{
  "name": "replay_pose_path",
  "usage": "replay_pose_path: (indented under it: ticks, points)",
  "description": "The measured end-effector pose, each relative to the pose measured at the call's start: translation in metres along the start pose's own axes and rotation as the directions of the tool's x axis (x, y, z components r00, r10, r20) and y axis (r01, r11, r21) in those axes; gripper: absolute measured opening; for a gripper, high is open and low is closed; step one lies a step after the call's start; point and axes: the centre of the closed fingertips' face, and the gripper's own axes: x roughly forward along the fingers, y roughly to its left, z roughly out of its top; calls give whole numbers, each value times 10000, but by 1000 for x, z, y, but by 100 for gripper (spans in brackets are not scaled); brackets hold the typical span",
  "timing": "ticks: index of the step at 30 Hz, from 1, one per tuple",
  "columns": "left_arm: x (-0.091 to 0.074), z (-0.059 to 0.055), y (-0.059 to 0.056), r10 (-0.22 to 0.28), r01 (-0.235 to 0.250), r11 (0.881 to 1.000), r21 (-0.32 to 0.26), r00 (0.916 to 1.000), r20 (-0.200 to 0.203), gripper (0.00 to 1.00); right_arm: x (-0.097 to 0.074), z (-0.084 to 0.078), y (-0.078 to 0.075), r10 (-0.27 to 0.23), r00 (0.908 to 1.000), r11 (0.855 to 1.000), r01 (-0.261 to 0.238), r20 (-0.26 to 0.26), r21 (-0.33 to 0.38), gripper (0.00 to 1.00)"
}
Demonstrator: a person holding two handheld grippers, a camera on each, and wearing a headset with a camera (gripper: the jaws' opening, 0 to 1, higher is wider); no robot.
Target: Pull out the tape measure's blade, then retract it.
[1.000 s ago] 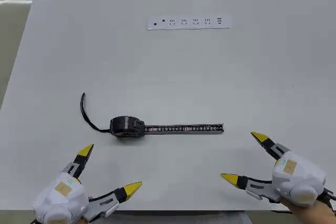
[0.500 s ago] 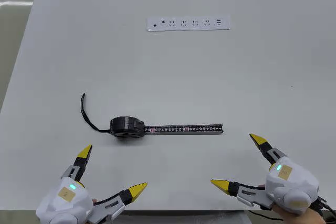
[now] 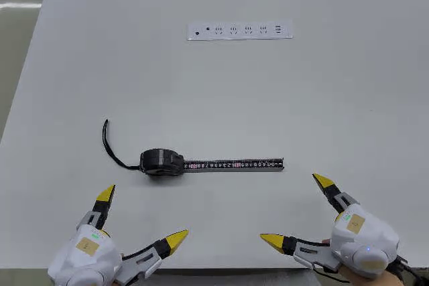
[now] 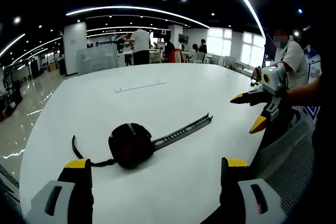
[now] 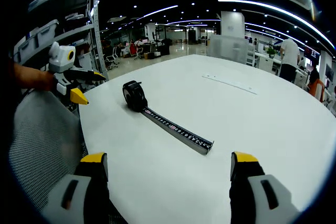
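Left tongs [image 3: 141,215], lower left in the head view: jaws spread wide, nothing held, yellow tips over the near edge of the worktop [image 3: 301,98]. Right tongs [image 3: 297,209], lower right: likewise wide open and empty, one tip pointing toward the blade's free end but short of it. Both tongs apart from the tape measure [image 3: 161,162].

Tape measure: black, round-bodied, resting on the worktop beyond the two tongs, nearer the left pair. Blade [image 3: 234,164]: drawn out to the right of the body, flat on the surface, dark with light markings, free end near the right tongs without touching. Strap [image 3: 109,143]: black, curving away from the body's left side, loose on the worktop.

Left gripper view: body just ahead between the jaws, blade running off to the right, right tongs at the far right. Right gripper view: blade end nearest, body farther back, left tongs at the far left.

Power strip [image 3: 240,30]: white, flat, on the far side of the worktop, well apart from the tape measure. People [image 4: 140,45] standing beyond the worktop under ceiling lights.
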Motion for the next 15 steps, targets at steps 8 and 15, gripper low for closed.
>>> replay_pose_path:
  ticks: [8, 15]
  points:
    - [1, 3, -4, 126, -125, 9999, 51, 9999, -70, 100, 0, 1, 2, 94, 9999, 9999, -95, -62, -62, 99]
    - [3, 5, -10, 142, -140, 9999, 76, 9997, -197, 100, -1, 0, 0, 135, 9999, 9999, -136, -83, -84, 98]
